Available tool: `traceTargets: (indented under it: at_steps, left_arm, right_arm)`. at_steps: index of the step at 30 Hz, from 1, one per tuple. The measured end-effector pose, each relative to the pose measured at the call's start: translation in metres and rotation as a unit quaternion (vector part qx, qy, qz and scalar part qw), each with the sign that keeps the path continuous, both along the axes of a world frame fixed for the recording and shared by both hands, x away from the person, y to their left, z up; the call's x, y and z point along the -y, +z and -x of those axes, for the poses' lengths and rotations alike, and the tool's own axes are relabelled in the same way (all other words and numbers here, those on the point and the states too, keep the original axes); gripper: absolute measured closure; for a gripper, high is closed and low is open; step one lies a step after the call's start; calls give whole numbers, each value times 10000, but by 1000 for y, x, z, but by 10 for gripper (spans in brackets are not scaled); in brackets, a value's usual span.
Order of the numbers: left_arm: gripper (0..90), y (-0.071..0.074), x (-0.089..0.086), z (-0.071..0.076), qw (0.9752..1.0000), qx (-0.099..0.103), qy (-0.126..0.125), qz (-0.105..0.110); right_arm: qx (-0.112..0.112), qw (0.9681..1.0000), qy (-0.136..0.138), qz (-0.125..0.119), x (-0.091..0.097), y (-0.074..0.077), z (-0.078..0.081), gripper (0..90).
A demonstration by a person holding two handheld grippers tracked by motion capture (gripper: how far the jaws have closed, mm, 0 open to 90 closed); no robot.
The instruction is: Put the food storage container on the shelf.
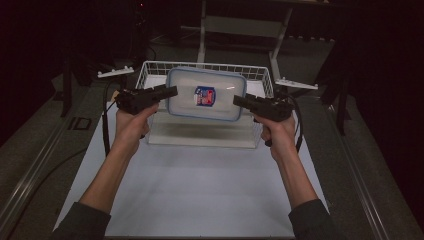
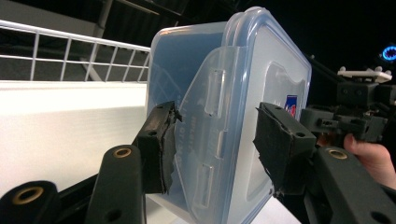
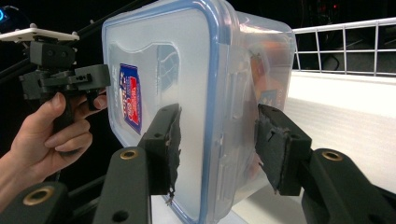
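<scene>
The lidded plastic container (image 1: 205,94) hangs between the left gripper (image 2: 212,144) and right gripper (image 3: 215,149), above a white wire basket (image 1: 150,68); each straddles one short end, jaws apparently not quite pinching. It looks stiff, light and slick, so the latch flaps offer best purchase. Below lies a white table (image 1: 200,190), its surroundings dark.
</scene>
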State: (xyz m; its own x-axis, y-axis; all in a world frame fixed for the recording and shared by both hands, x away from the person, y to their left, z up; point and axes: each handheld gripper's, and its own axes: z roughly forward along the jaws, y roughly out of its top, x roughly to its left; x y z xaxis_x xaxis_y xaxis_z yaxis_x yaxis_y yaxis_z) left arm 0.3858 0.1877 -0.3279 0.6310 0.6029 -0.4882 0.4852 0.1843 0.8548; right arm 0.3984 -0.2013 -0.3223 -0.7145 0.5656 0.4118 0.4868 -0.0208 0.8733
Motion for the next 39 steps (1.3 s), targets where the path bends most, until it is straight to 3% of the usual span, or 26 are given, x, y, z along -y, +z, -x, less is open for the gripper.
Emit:
traceTargets:
  at_steps: [4,11,16,29,34,36,37,38,39]
  left_arm:
    - [490,-3,-1,-9,9999,-129,55,26]
    - [489,-9,-2,-18,9993,-321,99,179]
    - [484,-9,-1,-20,9992,-335,152,130]
    - [484,-10,0,-33,9979,-485,325,265]
    - [477,-15,3,-36,9966,-472,548,394]
    - [447,-16,6,-37,9956,-450,804,188]
    - [461,-17,6,-37,9948,-453,910,97]
    - [546,-17,7,-38,9941,-490,960,76]
    - [527,-17,8,-38,9938,-486,999,72]
  right_arm:
    - [-180,9998,-20,80,-3,-2,-12,512]
    - [-276,9996,-104,47,-4,-2,-20,511]
    - [-335,9992,-163,133,-6,1,-23,507]
    - [-511,9980,-360,-97,-6,-1,-34,495]
    - [-445,9975,-546,-64,-9,-3,-35,484]
    - [-369,9972,-646,114,-12,-3,-37,526]
    - [-379,9964,-728,227,-14,-4,-37,468]
    - [-384,9958,-792,268,-16,-5,-39,460]
    - [-382,9949,-923,97,-16,-6,-40,498]
